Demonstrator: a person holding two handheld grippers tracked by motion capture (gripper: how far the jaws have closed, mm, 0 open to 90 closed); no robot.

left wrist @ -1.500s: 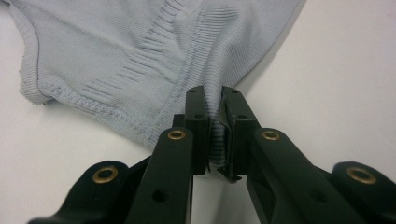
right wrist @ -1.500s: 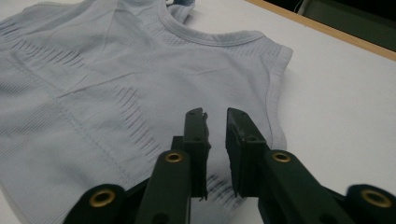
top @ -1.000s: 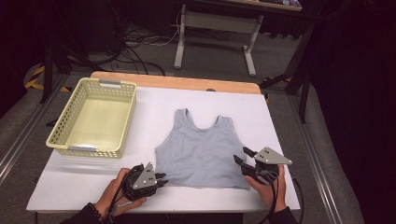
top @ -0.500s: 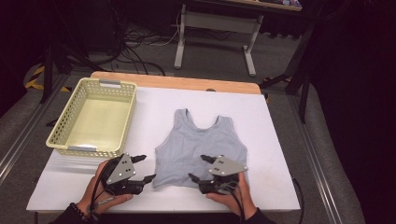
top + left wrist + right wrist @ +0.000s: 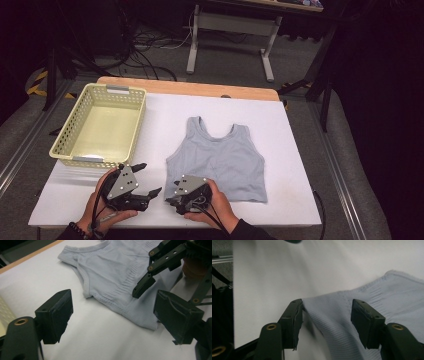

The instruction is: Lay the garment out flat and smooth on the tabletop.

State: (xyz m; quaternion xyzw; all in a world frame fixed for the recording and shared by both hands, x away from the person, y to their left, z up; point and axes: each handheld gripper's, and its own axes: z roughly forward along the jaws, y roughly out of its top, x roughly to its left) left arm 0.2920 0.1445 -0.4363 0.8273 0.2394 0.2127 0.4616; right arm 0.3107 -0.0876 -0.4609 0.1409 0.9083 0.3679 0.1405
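A grey-blue tank top (image 5: pixel 220 160) lies flat on the white table (image 5: pixel 300 200), neck to the far side. My left gripper (image 5: pixel 150 178) hovers just left of the hem's lower left corner. Its jaws have just been opening and stand wide, nothing between them; in the left gripper view the left gripper (image 5: pixel 112 315) faces the tank top (image 5: pixel 112 272) with the right gripper's fingers (image 5: pixel 143 286) ahead. My right gripper (image 5: pixel 171 194) is at that same corner. In the right gripper view the right gripper (image 5: pixel 329 320) has the hem corner (image 5: pixel 332 315) between jaws that have just been closing; the pads do not press it.
A pale yellow mesh basket (image 5: pixel 65 145) stands at the table's left, close behind the left hand. The table's front edge is right under both hands. A wooden strip (image 5: pixel 200 89) runs along the far edge, with metal desk legs and cables on the floor beyond.
The right gripper has slid left along the hem from the top's lower right corner to its lower left corner. The left gripper has backed off leftward from that corner and opened.
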